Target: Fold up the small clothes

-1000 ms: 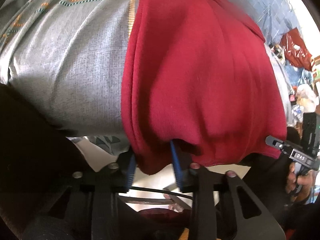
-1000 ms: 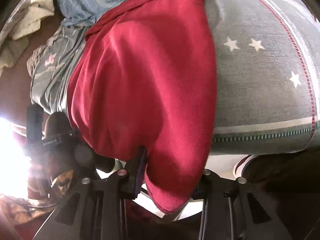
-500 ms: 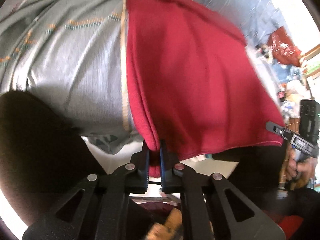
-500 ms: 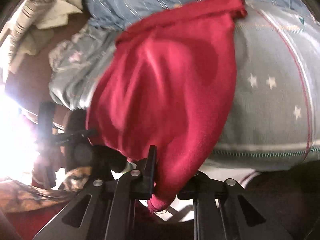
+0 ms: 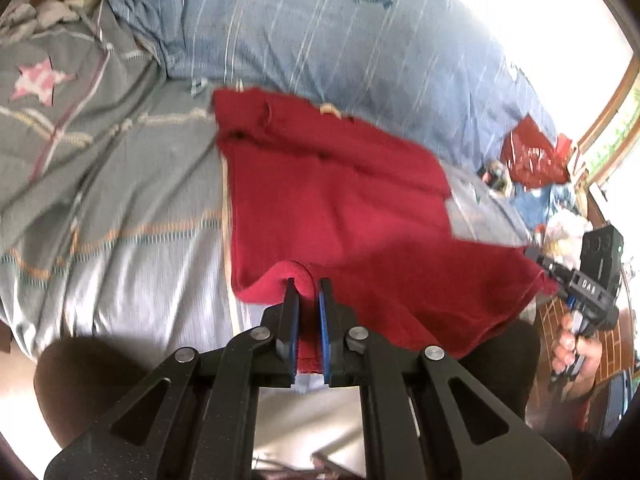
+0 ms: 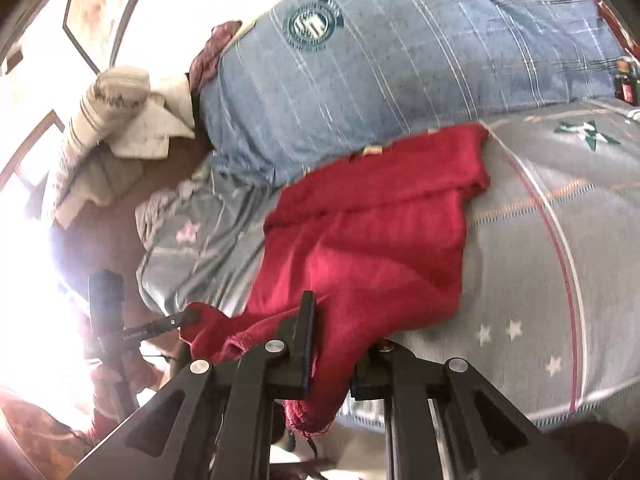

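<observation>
I am pinching the near hem of a red shirt (image 5: 340, 216) in both tools, my left gripper (image 5: 307, 292) nearly closed on one corner, my right gripper (image 6: 336, 340) clamped on the other, the collar end lying on the grey bedspread (image 5: 132, 240). Uneven pulling is risking a slipped corner or a crooked fold.

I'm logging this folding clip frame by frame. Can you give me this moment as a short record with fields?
garment: red garment, far part lying on the bed, near hem lifted
surface: grey patterned bedsheet
behind garment: blue striped pillow
left gripper: left gripper shut on one near hem corner
right gripper: right gripper shut on the other near hem corner
neck end: far side, tan label showing
fold stage: hem raised, not yet laid over
</observation>
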Demonstrator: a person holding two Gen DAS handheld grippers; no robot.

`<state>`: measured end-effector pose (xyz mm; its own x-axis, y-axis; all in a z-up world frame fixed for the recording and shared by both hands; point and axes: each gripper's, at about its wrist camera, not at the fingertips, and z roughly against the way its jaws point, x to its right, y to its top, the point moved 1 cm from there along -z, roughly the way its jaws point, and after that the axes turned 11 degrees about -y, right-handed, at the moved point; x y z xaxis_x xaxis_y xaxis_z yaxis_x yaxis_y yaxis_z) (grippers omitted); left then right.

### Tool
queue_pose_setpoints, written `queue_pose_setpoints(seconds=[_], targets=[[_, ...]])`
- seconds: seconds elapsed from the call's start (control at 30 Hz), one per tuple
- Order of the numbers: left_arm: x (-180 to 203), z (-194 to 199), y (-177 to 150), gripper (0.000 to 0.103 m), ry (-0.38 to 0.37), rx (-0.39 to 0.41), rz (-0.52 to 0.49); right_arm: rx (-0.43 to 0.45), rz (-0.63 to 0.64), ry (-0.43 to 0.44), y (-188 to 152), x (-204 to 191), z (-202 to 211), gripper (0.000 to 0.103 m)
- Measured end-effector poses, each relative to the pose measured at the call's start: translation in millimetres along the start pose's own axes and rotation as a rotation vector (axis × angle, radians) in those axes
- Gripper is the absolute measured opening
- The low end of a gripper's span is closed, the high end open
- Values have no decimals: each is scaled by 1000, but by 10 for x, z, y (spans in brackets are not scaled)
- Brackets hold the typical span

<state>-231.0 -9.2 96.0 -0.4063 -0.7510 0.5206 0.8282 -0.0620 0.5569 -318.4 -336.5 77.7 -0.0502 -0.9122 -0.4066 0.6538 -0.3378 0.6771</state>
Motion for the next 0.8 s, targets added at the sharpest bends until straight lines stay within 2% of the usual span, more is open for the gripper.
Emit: queue_pose_setpoints(seconds=[0.37, 0.5, 0.6, 0.8], targets=[[19, 95, 578, 6, 5, 176, -13, 78, 26, -18, 411, -40, -32, 12], [26, 18, 721, 6, 46, 201, -26, 90, 25, -13, 549, -23, -103, 12], [39, -92, 827, 6, 100, 216, -52, 100, 40, -46, 665, -30, -183, 12], [29, -282, 977, 6, 154, 225, -70, 100, 49, -90, 864, 21, -361, 12]])
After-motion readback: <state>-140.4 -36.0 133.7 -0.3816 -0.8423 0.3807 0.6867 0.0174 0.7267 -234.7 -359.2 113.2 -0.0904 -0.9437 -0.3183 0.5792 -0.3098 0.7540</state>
